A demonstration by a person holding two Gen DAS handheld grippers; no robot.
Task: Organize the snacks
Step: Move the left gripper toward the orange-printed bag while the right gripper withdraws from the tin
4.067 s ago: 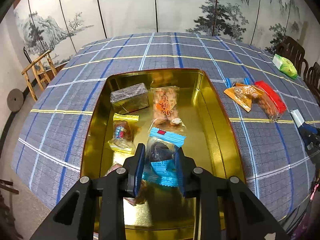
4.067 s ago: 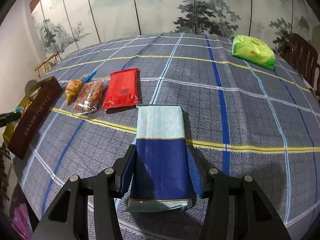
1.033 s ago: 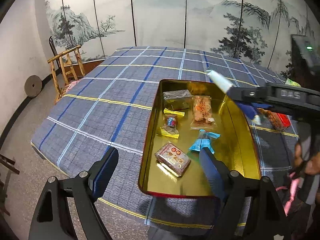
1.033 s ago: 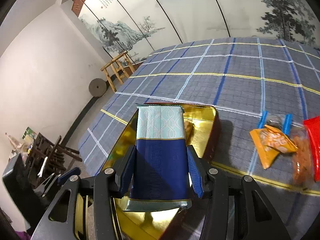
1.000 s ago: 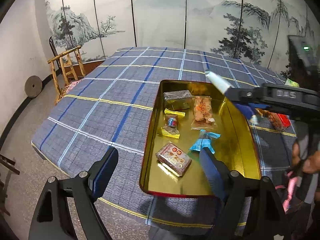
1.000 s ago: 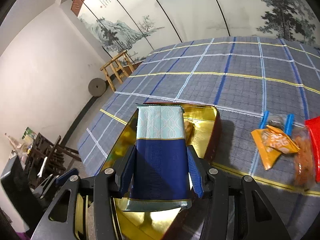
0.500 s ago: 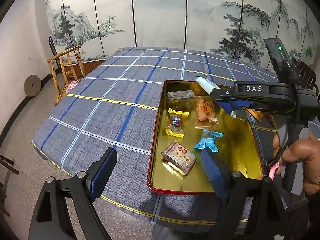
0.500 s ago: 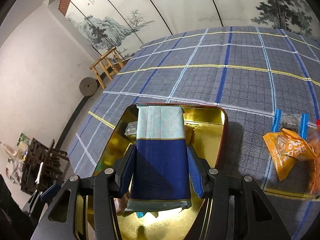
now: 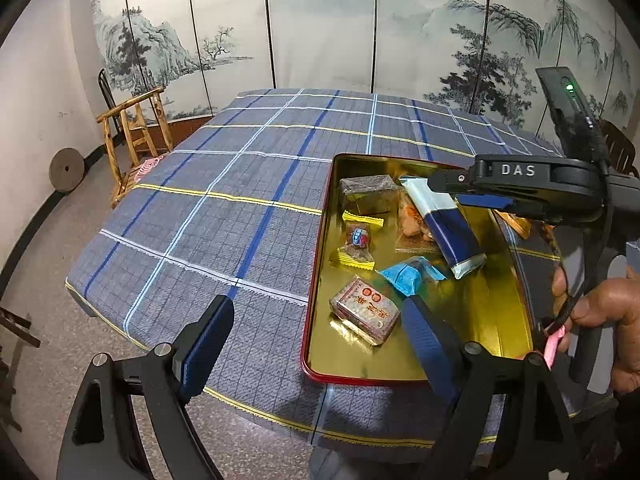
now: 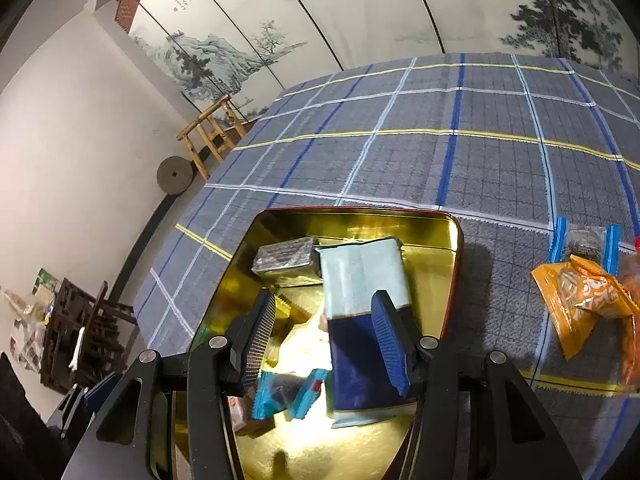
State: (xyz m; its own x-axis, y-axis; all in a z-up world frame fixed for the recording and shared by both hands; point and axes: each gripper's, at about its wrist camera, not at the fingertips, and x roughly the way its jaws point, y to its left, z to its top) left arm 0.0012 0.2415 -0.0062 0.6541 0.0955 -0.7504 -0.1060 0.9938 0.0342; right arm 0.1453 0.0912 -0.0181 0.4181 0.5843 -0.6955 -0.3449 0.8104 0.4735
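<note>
A gold tin with a red rim sits on the plaid tablecloth. In it lie a dark block, a yellow-ended candy, a red patterned pack, a blue wrapper and an orange snack bag. The long blue and pale-teal packet lies loose in the tin on the orange bag. My right gripper is open just above it. My left gripper is open and empty over the tin's near left corner.
Right of the tin lie an orange snack bag, a blue-ended packet and a red-orange bag at the frame edge. A wooden chair stands off the table's far left. A painted folding screen stands behind the table.
My right gripper has opened and let the blue and teal packet drop into the tin. My left gripper stays open, pulled back from the tin.
</note>
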